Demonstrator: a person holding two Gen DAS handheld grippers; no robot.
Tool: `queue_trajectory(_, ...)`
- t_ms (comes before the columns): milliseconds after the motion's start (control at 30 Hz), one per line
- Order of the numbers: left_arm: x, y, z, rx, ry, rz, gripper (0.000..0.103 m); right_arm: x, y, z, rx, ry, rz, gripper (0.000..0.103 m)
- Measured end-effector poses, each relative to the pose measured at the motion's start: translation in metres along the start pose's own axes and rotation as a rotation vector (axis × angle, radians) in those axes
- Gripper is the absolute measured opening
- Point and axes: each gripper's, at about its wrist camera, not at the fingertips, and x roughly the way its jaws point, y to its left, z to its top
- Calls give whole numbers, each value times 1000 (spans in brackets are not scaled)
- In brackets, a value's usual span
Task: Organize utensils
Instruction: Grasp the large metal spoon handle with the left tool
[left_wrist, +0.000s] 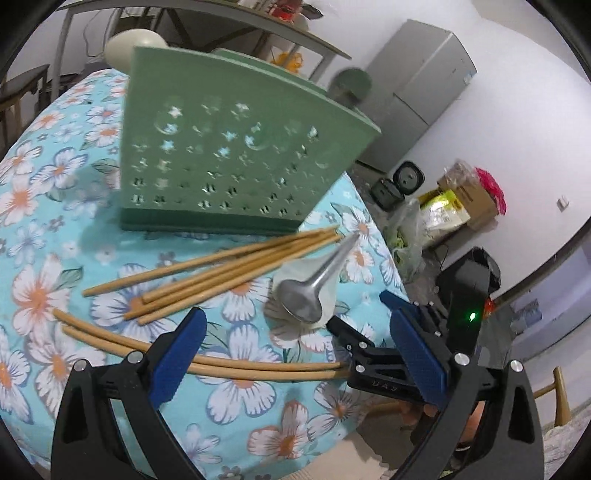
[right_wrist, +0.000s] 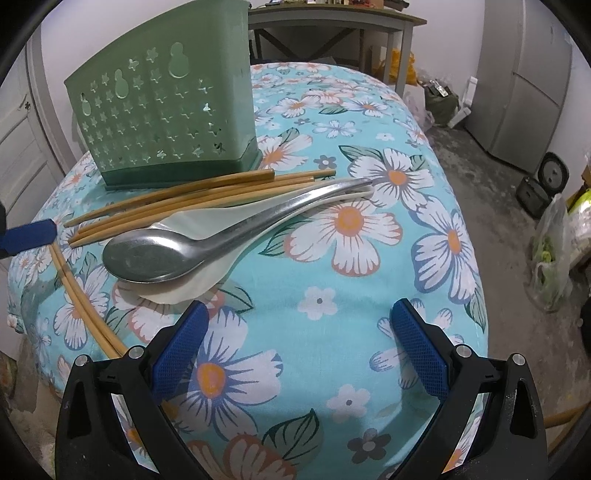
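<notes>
Eyeing the slick, rigid polished steel spoon on the cream ceramic spoon, I'd pinch its thin handle, both the left gripper and the right gripper spread and empty.

Chopsticks lie before the holder; the metal spoon rests on a ceramic spoon.

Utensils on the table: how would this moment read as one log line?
left tool: open, over chopsticks | right tool: open, empty | spoons: stacked on table | holder: upright
</notes>
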Motion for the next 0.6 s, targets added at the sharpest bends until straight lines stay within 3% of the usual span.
queue_trajectory(133,12,-3,-1,-4,28,-25,85,-1,0,0,-3,-4,3,95)
queue_trajectory(300,25,1,1,-46,58,-37,58,0,-1,0,-4,-10,6,95)
queue_trajectory(600,45,3,5,-34,110,42,25,-2,-2,-3,-4,-22,10,95)
